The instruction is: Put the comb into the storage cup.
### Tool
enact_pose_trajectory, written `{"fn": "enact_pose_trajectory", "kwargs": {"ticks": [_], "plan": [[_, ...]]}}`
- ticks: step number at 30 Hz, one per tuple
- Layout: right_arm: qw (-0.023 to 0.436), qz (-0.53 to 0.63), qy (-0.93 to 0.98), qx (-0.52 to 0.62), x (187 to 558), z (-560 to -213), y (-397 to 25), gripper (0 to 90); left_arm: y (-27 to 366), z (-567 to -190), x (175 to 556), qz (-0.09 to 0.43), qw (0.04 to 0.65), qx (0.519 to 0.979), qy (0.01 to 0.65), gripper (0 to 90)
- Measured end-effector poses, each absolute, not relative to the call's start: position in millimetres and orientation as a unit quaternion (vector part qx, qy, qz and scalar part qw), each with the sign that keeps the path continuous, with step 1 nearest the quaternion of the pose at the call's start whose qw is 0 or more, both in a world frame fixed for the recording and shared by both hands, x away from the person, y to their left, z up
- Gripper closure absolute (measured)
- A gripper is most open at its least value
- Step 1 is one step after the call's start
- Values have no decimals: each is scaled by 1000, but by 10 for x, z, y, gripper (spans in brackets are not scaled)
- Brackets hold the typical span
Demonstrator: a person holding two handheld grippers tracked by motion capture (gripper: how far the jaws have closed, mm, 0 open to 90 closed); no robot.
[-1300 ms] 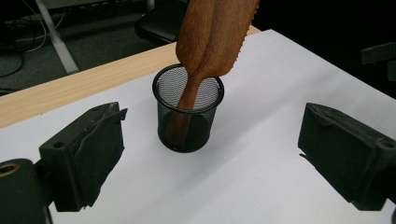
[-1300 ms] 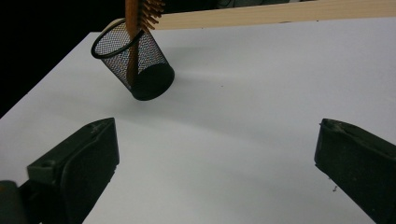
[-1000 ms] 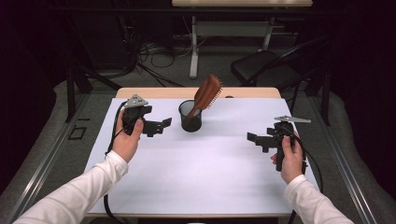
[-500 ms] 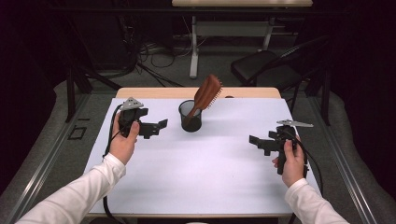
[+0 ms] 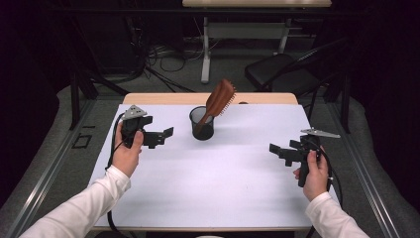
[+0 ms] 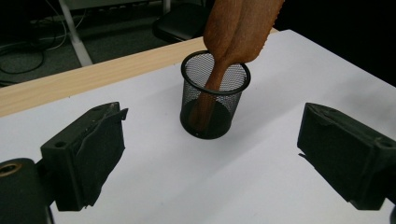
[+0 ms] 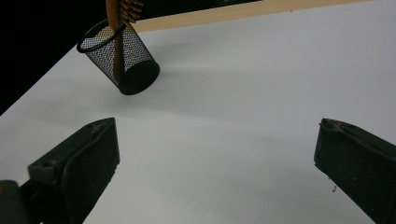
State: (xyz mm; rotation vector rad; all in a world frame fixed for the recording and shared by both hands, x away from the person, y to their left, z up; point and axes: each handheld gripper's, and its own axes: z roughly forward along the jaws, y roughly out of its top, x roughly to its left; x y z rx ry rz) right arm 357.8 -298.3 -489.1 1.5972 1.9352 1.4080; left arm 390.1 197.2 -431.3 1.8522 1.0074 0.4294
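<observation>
Black mesh cup (image 5: 202, 124) stands upright on the white table (image 5: 208, 183), toward the far edge, a bit left of centre. Wooden hairbrush (image 5: 218, 101) sits in it handle-down, head leaning up and to the right, bristles facing right; the handle reaches the cup floor (visible through the mesh in the left gripper view).

Left gripper (image 5: 159, 137) is held above the left side of the table, just left of the cup, not touching it. Jaws wide apart, nothing between them. In the left gripper view the cup (image 6: 214, 95) sits centred between the two jaws, a little ahead of them, with the hairbrush (image 6: 233, 37) head running off the top of the frame.

Right gripper (image 5: 278, 151) is over the right side of the table, nearer than the cup and well apart from it. Jaws also wide, empty, aimed left across the table. Right gripper view has the cup (image 7: 120, 58) at upper left, looking tilted because the camera is rolled; bare table between the jaws.

Light wood strip of tabletop (image 5: 168, 98) shows beyond the white surface at the far edge.
</observation>
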Motion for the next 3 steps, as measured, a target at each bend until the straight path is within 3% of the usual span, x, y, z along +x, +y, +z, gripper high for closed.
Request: {"fn": "enact_pose_trajectory", "kwargs": {"ticks": [3], "plan": [[134, 484, 666, 551, 3557, -4903, -3000, 0, 2010, -4345, 3899, 181, 475, 755, 415, 74]]}}
